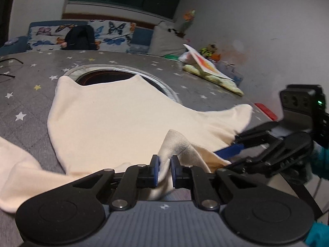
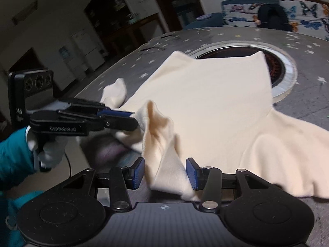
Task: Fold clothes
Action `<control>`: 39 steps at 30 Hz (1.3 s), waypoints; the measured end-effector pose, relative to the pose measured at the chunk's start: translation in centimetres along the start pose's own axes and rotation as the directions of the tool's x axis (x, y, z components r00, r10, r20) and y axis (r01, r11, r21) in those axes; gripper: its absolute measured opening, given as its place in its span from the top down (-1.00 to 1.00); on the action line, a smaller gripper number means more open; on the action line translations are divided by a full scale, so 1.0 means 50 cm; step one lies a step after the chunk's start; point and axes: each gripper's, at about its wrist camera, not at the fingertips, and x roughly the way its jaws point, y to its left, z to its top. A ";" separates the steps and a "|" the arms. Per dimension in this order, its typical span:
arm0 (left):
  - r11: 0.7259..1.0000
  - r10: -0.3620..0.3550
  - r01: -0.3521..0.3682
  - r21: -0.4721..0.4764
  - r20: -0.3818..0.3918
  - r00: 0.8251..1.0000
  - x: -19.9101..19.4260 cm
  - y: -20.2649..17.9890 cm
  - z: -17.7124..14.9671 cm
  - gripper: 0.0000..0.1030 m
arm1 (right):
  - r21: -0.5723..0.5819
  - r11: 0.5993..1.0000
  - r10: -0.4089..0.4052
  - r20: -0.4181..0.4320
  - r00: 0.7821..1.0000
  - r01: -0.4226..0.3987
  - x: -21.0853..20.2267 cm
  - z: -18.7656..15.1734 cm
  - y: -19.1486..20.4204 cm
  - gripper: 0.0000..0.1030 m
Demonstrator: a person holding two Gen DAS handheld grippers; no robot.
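Observation:
A cream garment [image 1: 115,119] lies spread on the grey star-print table [image 1: 24,94], its far end over a round opening. It also shows in the right wrist view [image 2: 216,103]. My left gripper [image 1: 164,170] is shut on a raised fold of its near edge. It appears from the side in the right wrist view [image 2: 131,119]. My right gripper [image 2: 165,174] is open, its blue pads either side of a hanging fold of the same edge. In the left wrist view it [image 1: 230,152] reaches in from the right.
A round dark opening with a metal rim [image 1: 107,76] sits in the table middle. A picture book and yellow cloth [image 1: 207,68] lie at the far right, a red object [image 1: 265,111] near the right edge. A butterfly-print sofa [image 1: 82,35] stands behind.

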 end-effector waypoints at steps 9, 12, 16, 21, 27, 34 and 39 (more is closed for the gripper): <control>0.996 -0.028 0.037 0.080 -0.100 0.995 -0.027 -0.024 -0.064 0.78 | -0.072 0.997 0.005 -0.052 0.999 -0.009 -0.019 -0.009 0.027 -0.03; 0.994 -0.036 0.047 0.094 -0.110 0.993 -0.037 -0.028 -0.074 0.77 | -0.074 0.997 0.034 -0.039 0.999 -0.037 -0.033 0.000 0.033 -0.03; 0.995 -0.017 0.025 0.099 -0.081 0.997 -0.055 -0.023 -0.067 0.76 | -0.084 0.996 0.021 0.022 1.000 -0.019 -0.041 0.021 0.042 -0.03; 0.996 0.032 -0.031 0.079 -0.005 0.999 -0.088 -0.011 -0.040 0.41 | -0.102 0.991 -0.086 0.054 0.995 0.091 -0.004 0.036 0.042 -0.03; 0.999 0.039 -0.040 0.032 0.040 0.998 -0.064 -0.017 -0.017 0.07 | -0.197 0.965 -0.172 0.032 0.985 0.175 0.048 0.014 0.066 -0.08; 0.996 0.026 -0.024 0.081 -0.026 0.999 0.004 -0.045 -0.031 -0.12 | -0.261 0.942 -0.203 0.063 0.977 0.212 0.028 -0.024 0.079 -0.39; 0.999 0.024 -0.022 0.036 -0.051 0.998 0.010 -0.024 -0.039 -0.14 | -0.278 0.940 -0.194 0.043 0.980 0.199 0.022 -0.045 0.074 -0.66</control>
